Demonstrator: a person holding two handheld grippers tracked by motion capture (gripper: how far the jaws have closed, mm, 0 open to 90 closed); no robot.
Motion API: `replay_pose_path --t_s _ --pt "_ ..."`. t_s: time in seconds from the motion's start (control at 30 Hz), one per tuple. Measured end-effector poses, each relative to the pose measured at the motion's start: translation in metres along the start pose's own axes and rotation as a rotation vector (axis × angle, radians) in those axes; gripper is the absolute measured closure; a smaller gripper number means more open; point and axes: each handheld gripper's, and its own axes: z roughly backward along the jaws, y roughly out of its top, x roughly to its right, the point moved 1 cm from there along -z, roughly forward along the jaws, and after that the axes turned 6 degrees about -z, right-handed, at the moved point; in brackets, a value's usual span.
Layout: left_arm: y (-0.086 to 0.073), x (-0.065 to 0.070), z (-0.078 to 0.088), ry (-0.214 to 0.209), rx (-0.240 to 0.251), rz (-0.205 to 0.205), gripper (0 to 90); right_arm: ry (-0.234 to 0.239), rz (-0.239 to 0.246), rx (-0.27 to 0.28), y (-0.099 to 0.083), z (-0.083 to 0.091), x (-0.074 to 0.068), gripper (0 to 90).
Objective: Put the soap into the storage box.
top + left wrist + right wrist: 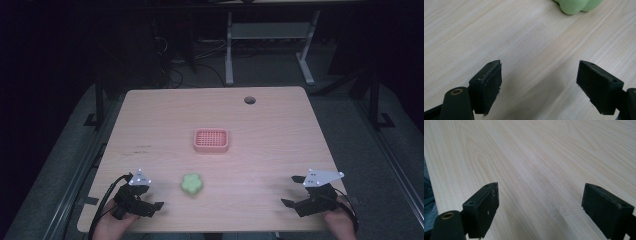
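The left tongs (159, 205) rest released on the bench (280, 130) just beside the green lump (191, 184), jaws spread wide enough to take it, likely for the pink basket (211, 140) beyond, while the right tongs (290, 191) wait released, well apart.

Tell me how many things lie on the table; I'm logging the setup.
2: a green flower-shaped block near the front, just right of the left gripper, and a pink basket at the table's middle. Nothing looks hidden.
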Motion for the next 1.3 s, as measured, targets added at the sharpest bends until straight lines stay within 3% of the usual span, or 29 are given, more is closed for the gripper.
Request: replay_pose_path --t_s 0.27,0.83,1.3 --pt "0.002 0.003 -0.002 -0.003 -0.007 -0.024 20.4 0.001 0.007 0.002 0.001 0.0 -0.001 13.8" --pt "0.012 0.012 -0.01 -0.03 -0.027 -0.034 19.5 0.004 0.007 -0.001 0.001 0.001 -0.002 13.8" --pt "0.03 0.021 -0.01 -0.025 -0.04 -0.102 19.2 0.002 0.002 0.003 0.0 0.001 -0.001 13.8"
